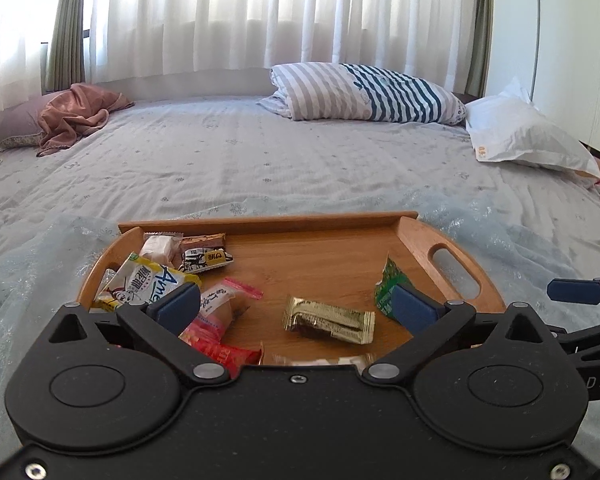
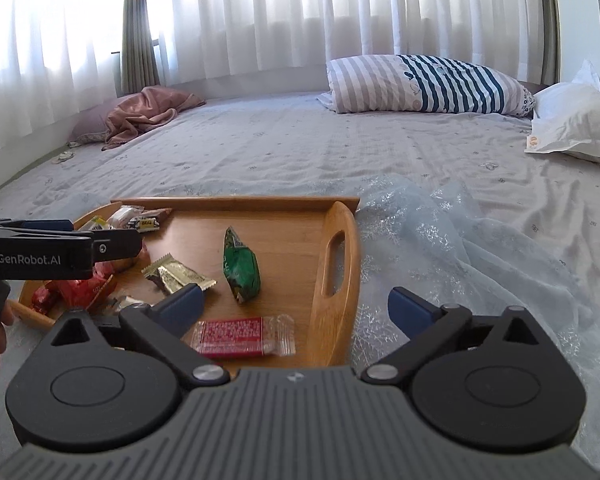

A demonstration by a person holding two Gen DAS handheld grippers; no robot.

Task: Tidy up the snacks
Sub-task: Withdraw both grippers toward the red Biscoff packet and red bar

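Note:
A wooden tray [image 1: 316, 248] [image 2: 276, 224] with cut-out handles lies on the bed and holds several wrapped snacks. A gold bar [image 1: 328, 320] [image 2: 178, 276] lies in the middle, a green packet [image 1: 386, 288] [image 2: 240, 268] toward the right handle, and a red-and-clear packet [image 2: 240, 336] at the near edge. More snacks pile at the tray's left, among them a yellow-white bag [image 1: 148, 284]. My left gripper [image 1: 294, 306] hangs open above the tray's near side with nothing between its blue pads. My right gripper [image 2: 294, 310] is open over the tray's right handle, also empty.
The tray rests on a pale blue lacy cloth [image 2: 460, 240] spread over the grey bedsheet. A striped pillow [image 1: 364, 94] and a white pillow [image 1: 520, 132] lie at the far right, a pink blanket [image 1: 76, 116] at the far left. Curtains hang behind.

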